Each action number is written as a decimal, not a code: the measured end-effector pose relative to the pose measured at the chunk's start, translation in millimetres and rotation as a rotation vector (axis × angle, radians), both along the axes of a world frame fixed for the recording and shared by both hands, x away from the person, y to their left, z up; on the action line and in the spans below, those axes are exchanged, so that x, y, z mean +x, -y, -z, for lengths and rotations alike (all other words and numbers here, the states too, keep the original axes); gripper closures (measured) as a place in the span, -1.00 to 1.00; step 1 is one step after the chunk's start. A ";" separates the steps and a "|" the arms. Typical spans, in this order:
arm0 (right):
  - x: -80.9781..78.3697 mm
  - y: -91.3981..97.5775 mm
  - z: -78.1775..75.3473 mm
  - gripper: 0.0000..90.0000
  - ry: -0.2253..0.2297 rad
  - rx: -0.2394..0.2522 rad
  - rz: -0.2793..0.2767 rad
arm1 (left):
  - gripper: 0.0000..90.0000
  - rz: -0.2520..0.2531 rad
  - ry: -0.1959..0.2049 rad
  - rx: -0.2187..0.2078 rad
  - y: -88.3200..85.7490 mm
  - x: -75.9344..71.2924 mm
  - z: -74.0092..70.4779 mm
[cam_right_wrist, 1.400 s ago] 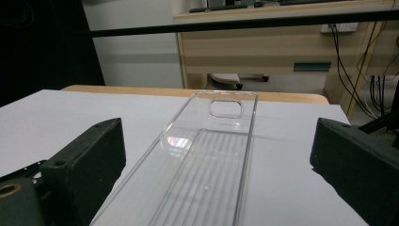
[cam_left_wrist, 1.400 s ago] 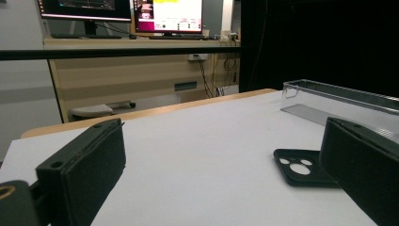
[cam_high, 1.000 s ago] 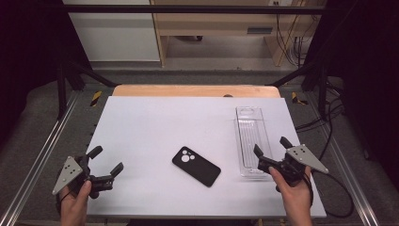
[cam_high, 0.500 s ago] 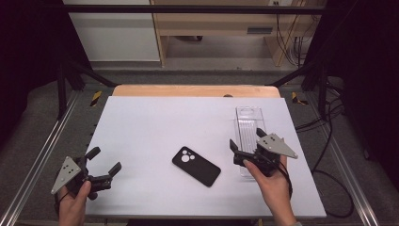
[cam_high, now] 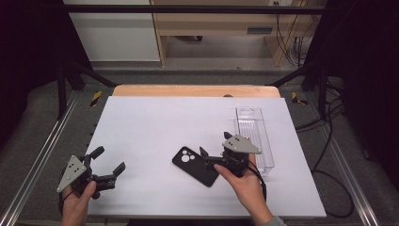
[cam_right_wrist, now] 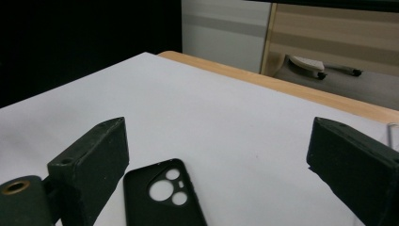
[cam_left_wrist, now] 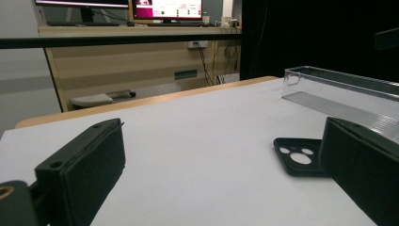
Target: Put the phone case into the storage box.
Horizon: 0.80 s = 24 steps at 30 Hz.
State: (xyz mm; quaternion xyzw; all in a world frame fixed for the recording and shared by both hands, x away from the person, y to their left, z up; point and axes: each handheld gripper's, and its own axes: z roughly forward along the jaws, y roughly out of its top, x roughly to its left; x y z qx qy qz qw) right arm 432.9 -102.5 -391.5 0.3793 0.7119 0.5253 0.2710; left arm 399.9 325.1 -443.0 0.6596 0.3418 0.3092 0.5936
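A black phone case lies flat on the white table, camera cutouts at its far end. My right gripper is open just right of the case, its nearer jaw at the case's far right edge and nothing between the jaws. The right gripper view has the case low between the open jaws of the right gripper. My left gripper stands open and empty at the table's near left corner. From the left gripper the case lies farther off to the right.
A long clear plastic tray lies lengthwise at the table's right side, just behind the right hand, and is empty as far as I can see. It also shows as the tray. A wooden strip edges the far side.
My right gripper has travelled left from in front of the clear tray to the phone case's right edge. The left gripper and the case have stayed put.
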 end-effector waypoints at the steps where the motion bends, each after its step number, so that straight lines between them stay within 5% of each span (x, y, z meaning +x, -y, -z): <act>1: -0.9 -1.8 1.4 -0.86 -0.004 -0.003 -0.006 | -0.98 0.003 0.001 0.004 0.2 -0.4 0.0; 11: -3.4 -7.0 10.9 -0.85 -0.025 -0.009 0.025 | -0.97 -0.010 -0.001 0.007 -0.6 0.9 0.3; 24: -7.1 -20.5 25.7 -0.84 -0.053 -0.068 -0.027 | -0.97 -0.029 0.007 0.003 -2.1 1.2 -1.4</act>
